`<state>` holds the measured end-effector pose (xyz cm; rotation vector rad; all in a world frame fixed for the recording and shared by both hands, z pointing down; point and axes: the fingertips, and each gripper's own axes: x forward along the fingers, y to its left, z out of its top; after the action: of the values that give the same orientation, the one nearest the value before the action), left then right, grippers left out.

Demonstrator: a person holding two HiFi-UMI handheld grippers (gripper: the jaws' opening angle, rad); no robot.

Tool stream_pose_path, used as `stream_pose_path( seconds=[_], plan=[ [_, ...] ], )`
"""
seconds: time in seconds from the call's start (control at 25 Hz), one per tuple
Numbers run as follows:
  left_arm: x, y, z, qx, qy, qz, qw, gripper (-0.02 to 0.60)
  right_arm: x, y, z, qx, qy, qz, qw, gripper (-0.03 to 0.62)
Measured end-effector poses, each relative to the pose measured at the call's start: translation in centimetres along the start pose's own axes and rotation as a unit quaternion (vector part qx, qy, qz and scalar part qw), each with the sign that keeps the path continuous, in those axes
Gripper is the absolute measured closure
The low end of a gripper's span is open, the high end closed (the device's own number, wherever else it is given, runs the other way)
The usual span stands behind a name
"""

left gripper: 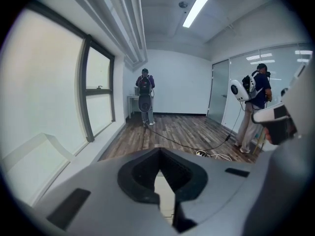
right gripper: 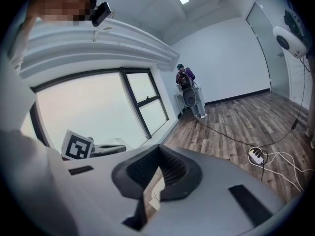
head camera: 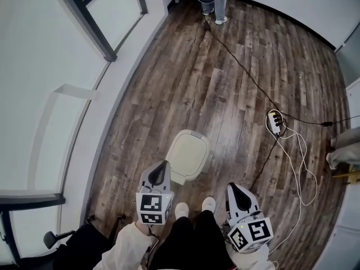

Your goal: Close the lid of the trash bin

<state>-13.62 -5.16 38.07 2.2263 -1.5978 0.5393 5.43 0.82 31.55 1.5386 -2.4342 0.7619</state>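
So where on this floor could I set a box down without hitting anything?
Bare floor runs from the trash bin up along the white window ledge. The right side is crowded: a power strip, looping white cables, and a black cord crossing diagonally. The person's shoes stand close by the bin.

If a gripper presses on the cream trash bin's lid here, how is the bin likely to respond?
The trash bin looks small, plastic and free-standing on smooth wood floor, so a sideways push would probably slide or tip it. Its lid seems flat and already down, so a straight-down press should likely just meet firm resistance.
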Motion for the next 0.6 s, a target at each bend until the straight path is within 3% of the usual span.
stream_pose_path(
  seconds=[0.16, 0.6],
  plan=[
    [-4.9, -0.1, 4.3, -0.004, -0.025, 0.016, 0.9996, 0.575, -1.7, 2.5, 3.5, -0.02, -0.01, 0.017, 1.0, 0.571],
    [-15.0, -4.5, 14.3, 0.008, -0.084, -0.002, 0.9964, 0.575, -8.3, 5.9, 11.1, -0.05, -0.033, 0.034, 0.998, 0.571]
  ],
)
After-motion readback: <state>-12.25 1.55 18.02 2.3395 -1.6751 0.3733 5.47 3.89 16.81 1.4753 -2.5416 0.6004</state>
